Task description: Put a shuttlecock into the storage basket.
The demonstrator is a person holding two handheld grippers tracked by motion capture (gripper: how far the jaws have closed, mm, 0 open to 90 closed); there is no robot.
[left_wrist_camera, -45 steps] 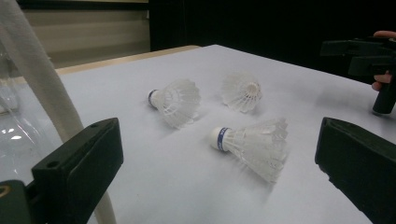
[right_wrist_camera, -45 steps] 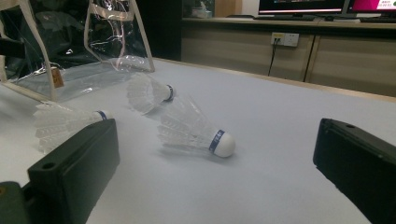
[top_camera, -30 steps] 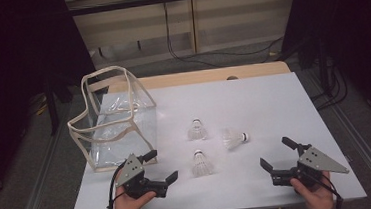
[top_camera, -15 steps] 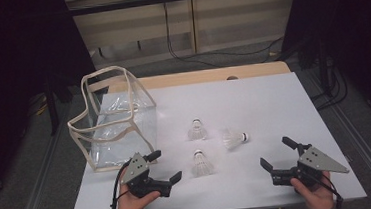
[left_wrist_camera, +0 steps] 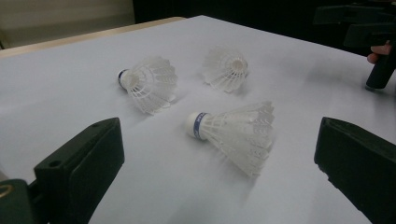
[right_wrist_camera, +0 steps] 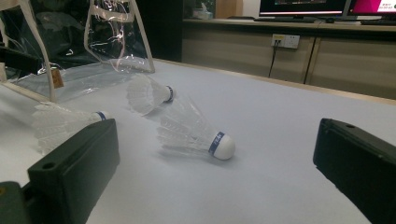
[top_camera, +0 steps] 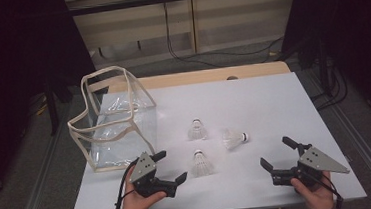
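- Since a second ago, the left gripper (top_camera: 171, 167) has slid right along the bench (top_camera: 253, 104) toward the nearest shuttlecock (top_camera: 201, 164); the right gripper (top_camera: 277, 152) has stayed put.
- Left jaws are spread wide, empty, with that shuttlecock (left_wrist_camera: 233, 133) lying on its side between and just ahead of them.
- Right jaws are also spread, holding nothing.
- Two more shuttlecocks (top_camera: 197, 129) (top_camera: 235, 138) lie beyond, near the clear bag (top_camera: 114, 120).

White shuttlecocks (top_camera: 201, 164), blue bands; black tool (top_camera: 171, 166).

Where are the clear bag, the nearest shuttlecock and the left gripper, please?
clear bag (top_camera: 107, 140): high view, front wall.
nearest shuttlecock (top_camera: 201, 164): high view, feather skirt.
left gripper (top_camera: 171, 166): high view, between the fingers.
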